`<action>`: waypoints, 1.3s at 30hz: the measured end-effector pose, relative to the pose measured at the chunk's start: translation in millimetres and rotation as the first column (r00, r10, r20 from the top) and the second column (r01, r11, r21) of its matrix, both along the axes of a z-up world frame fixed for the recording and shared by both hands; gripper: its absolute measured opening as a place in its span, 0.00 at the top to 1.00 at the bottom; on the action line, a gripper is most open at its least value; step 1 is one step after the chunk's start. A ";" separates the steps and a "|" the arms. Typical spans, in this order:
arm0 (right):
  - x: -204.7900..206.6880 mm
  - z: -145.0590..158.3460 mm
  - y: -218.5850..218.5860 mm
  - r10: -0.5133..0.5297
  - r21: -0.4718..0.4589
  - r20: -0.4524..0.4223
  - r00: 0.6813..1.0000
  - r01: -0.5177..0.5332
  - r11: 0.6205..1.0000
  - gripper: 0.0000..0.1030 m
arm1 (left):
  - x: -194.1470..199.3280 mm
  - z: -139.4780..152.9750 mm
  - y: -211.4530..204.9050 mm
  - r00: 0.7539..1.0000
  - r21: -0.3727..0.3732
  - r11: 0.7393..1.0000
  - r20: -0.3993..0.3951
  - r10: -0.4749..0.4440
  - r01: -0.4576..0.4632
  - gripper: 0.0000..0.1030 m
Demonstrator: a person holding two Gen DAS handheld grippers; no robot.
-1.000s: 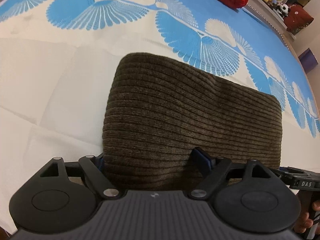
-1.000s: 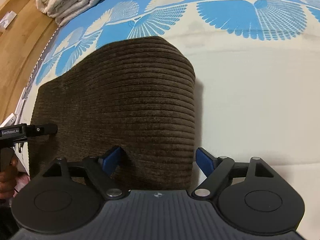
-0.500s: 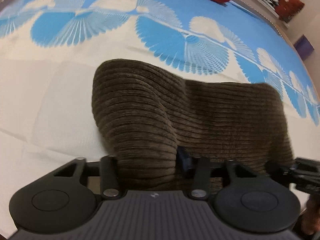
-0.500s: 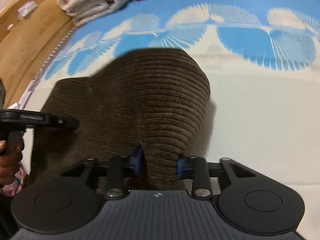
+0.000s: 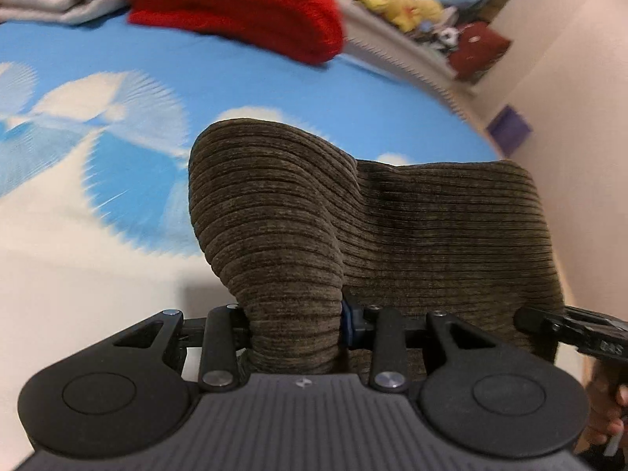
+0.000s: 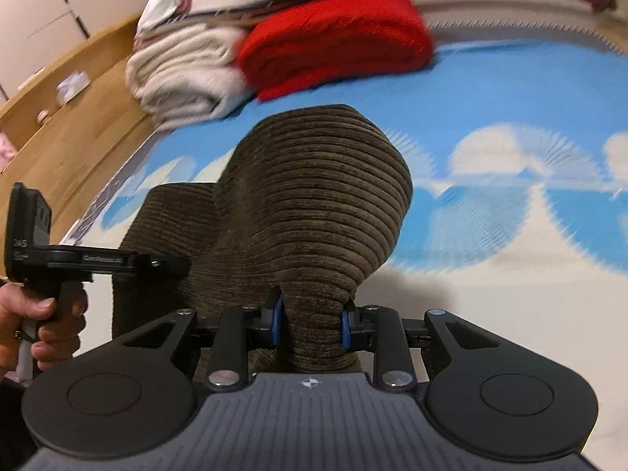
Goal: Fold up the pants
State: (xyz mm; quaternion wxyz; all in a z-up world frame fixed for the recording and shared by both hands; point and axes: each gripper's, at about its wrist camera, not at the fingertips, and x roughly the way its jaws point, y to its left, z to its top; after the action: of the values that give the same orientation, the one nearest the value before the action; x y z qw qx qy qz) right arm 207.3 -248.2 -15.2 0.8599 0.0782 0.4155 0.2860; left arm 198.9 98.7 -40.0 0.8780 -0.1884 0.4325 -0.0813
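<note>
The folded brown corduroy pants (image 5: 392, 235) hang lifted over the bed, bunched into a ridge at each gripped corner. My left gripper (image 5: 294, 324) is shut on the pants' near left edge. My right gripper (image 6: 310, 324) is shut on the near right edge of the pants (image 6: 314, 204). The cloth sags between the two grips. The right gripper's side (image 5: 581, 331) shows at the far right of the left wrist view, and the left gripper (image 6: 98, 263) with the hand holding it shows at the left of the right wrist view.
The bed cover (image 5: 98, 137) is blue and cream with fan patterns. A folded red garment (image 6: 333, 39) and a stack of cream blankets (image 6: 184, 74) lie at the far end. A wooden bed frame (image 6: 70, 137) runs along the left. Stuffed toys (image 5: 404, 6) sit beyond.
Both grippers closed on the pants' near edge and have lifted it off the bed. The views have tilted up toward the far end of the bed.
</note>
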 end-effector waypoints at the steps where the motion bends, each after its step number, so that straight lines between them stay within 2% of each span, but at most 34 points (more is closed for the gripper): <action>1: 9.1 -0.4 -12.3 -0.018 0.000 0.004 1.000 0.018 1.000 0.72 | 9.5 -1.4 -8.4 1.000 -0.008 1.000 0.010 -0.017 0.017 0.62; 2: 19.3 -2.4 -24.4 -0.037 0.001 0.002 0.999 0.037 0.999 0.71 | 19.9 -5.5 -15.8 0.999 -0.016 0.999 0.015 -0.037 0.037 0.61; 3: 28.1 -7.3 -36.4 -0.060 -0.004 -0.002 0.998 0.060 0.998 0.69 | 29.7 -11.6 -21.1 0.999 -0.015 0.999 0.013 -0.048 0.048 0.55; 4: 36.5 -14.2 -46.4 -0.093 -0.009 -0.004 0.996 0.093 0.996 0.68 | 38.7 -19.1 -25.9 0.999 0.012 0.999 0.004 -0.035 0.035 0.44; 5: 44.0 -24.0 -57.9 -0.139 -0.019 0.003 0.990 0.139 0.990 0.64 | 46.1 -27.5 -29.6 1.000 0.068 0.998 -0.014 0.005 -0.004 0.40; 6: 50.7 -36.8 -67.7 -0.203 -0.053 0.018 0.979 0.204 0.978 0.59 | 52.6 -38.2 -33.3 0.997 0.153 0.987 -0.037 0.062 -0.056 0.40; 7: 55.7 -50.3 -74.4 -0.292 -0.127 0.026 0.956 0.293 0.948 0.55 | 56.3 -45.2 -37.7 0.994 0.220 0.973 -0.059 0.089 -0.074 0.41; 8: 62.6 -64.1 -75.3 -0.368 -0.249 0.021 0.930 0.361 0.898 0.56 | 58.1 -48.1 -41.7 0.993 0.259 0.963 -0.067 0.093 -0.072 0.48; 9: 65.8 -73.2 -75.8 -0.387 -0.332 0.030 0.921 0.375 0.866 0.57 | 57.8 -45.8 -45.9 0.995 0.265 0.962 -0.054 0.083 -0.065 0.54; 10: 64.3 -74.5 -75.5 -0.378 -0.342 0.046 0.925 0.370 0.864 0.57 | 55.0 -37.7 -51.4 0.998 0.259 0.965 -0.021 0.055 -0.048 0.54; 11: 61.0 -69.8 -75.3 -0.359 -0.309 0.054 0.932 0.357 0.881 0.58 | 49.9 -29.5 -56.7 1.000 0.252 0.967 0.018 0.020 -0.024 0.55; 13: 47.9 -57.0 -67.1 -0.245 -0.221 0.080 0.966 0.257 0.941 0.58 | 42.6 -16.8 -70.9 0.993 0.245 0.968 0.085 -0.077 0.054 0.62; 14: 40.6 -55.0 -62.5 -0.182 -0.217 0.095 0.979 0.199 0.956 0.60 | 39.8 -16.5 -76.6 0.989 0.256 0.963 0.088 -0.115 0.089 0.63; 15: 33.7 -56.1 -55.3 -0.121 -0.230 0.099 0.988 0.141 0.963 0.60 | 39.0 -22.7 -80.2 0.987 0.266 0.956 0.065 -0.147 0.125 0.63; 16: 31.4 -60.9 -47.2 -0.072 -0.241 0.072 0.995 0.088 0.966 0.60 | 42.0 -40.5 -83.3 0.986 0.274 0.948 -0.005 -0.166 0.161 0.64; 17: 30.7 -70.9 -44.1 -0.032 -0.252 0.017 0.999 0.035 0.967 0.60 | 44.1 -62.7 -85.6 0.981 0.286 0.938 -0.088 -0.175 0.194 0.65; 18: 31.7 -87.4 -40.6 -0.006 -0.293 -0.060 0.998 -0.012 0.956 0.60 | 41.6 -81.2 -90.4 0.974 0.319 0.921 -0.120 -0.194 0.222 0.63; 19: 31.6 -105.7 -38.3 0.003 -0.355 -0.123 0.992 -0.047 0.934 0.60 | 38.1 -84.1 -94.6 0.972 0.359 0.903 -0.096 -0.216 0.236 0.62; 20: 28.3 -118.7 -37.2 0.021 -0.397 -0.138 0.990 -0.075 0.915 0.58 | 37.2 -78.6 -98.8 0.971 0.383 0.892 -0.080 -0.226 0.239 0.62; 22: 21.4 -113.6 -30.4 0.062 -0.438 -0.085 0.994 -0.093 0.894 0.58 | 37.1 -63.3 -98.0 0.982 0.342 0.920 -0.078 -0.172 0.188 0.65; 24: 15.3 -102.8 -32.7 0.025 -0.405 -0.076 0.997 -0.054 0.913 0.59 | 25.2 -48.3 -94.4 0.984 0.282 0.943 -0.029 -0.176 0.177 0.65; 25: 15.5 -98.2 -34.5 0.003 -0.373 -0.078 0.997 -0.032 0.927 0.59 | 19.2 -47.3 -96.0 0.980 0.283 0.939 -0.012 -0.200 0.195 0.65; 26: 14.1 -95.2 -38.4 -0.015 -0.355 -0.075 0.997 -0.013 0.935 0.60 | 16.8 -54.8 -97.0 0.974 0.311 0.924 -0.034 -0.223 0.222 0.65; 27: 13.7 -95.9 -38.7 -0.028 -0.368 -0.072 0.997 0.000 0.930 0.61 | 16.2 -71.2 -102.6 0.966 0.353 0.899 -0.104 -0.237 0.259 0.64; 28: 12.5 -104.0 -36.6 -0.041 -0.414 -0.079 0.996 0.005 0.910 0.61 | 12.5 -95.4 -108.5 0.948 0.400 0.862 -0.199 -0.249 0.311 0.63; 29: 8.1 -113.8 -36.7 -0.047 -0.468 -0.090 0.995 -0.001 0.884 0.53 | 5.9 -105.4 -113.2 0.943 0.438 0.837 -0.206 -0.263 0.329 0.62; 30: 3.8 -120.2 -35.4 -0.041 -0.498 -0.095 0.995 -0.012 0.867 0.45 | 0.1 -103.1 -120.2 0.946 0.485 0.812 -0.178 -0.273 0.325 0.60; 31: 1.3 -121.0 -34.1 -0.045 -0.517 -0.094 0.995 -0.010 0.856 0.44 | -2.3 -95.3 -127.0 0.952 0.521 0.796 -0.170 -0.256 0.307 0.59; 32: -0.3 -114.3 -33.0 -0.070 -0.518 -0.079 0.994 0.019 0.855 0.45 | -5.2 -85.0 -129.3 0.964 0.525 0.808 -0.156 -0.216 0.267 0.55; 34: -8.4 -88.3 -35.3 -0.134 -0.463 -0.021 0.991 0.109 0.879 0.43 | -17.9 -63.2 -125.6 0.982 0.475 0.860 -0.096 -0.161 0.187 0.32; 35: -17.4 -72.7 -38.6 -0.173 -0.410 0.016 0.985 0.164 0.897 0.36 | -27.3 -50.7 -124.3 0.991 0.470 0.872 -0.055 -0.125 0.136 0.29; 36: -29.5 -57.9 -42.4 -0.217 -0.356 0.047 0.975 0.219 0.908 0.23 | -39.4 -36.0 -124.3 0.997 0.475 0.877 -0.005 -0.083 0.075 0.24; 38: -58.4 -35.7 -46.6 -0.289 -0.298 0.097 0.952 0.305 0.905 0.09 | -63.0 -7.8 -124.9 0.996 0.467 0.884 0.083 -0.029 -0.014 0.22; 39: -73.7 -25.9 -46.6 -0.307 -0.287 0.127 0.943 0.331 0.899 0.08 | -75.9 6.3 -126.0 0.992 0.454 0.890 0.123 -0.006 -0.051 0.18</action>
State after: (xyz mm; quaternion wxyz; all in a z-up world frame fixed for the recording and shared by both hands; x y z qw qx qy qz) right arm 133.6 -294.8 -41.1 0.9124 0.0005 0.4021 0.0765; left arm 123.0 -27.3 -33.7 0.9232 0.0232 0.3831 0.0215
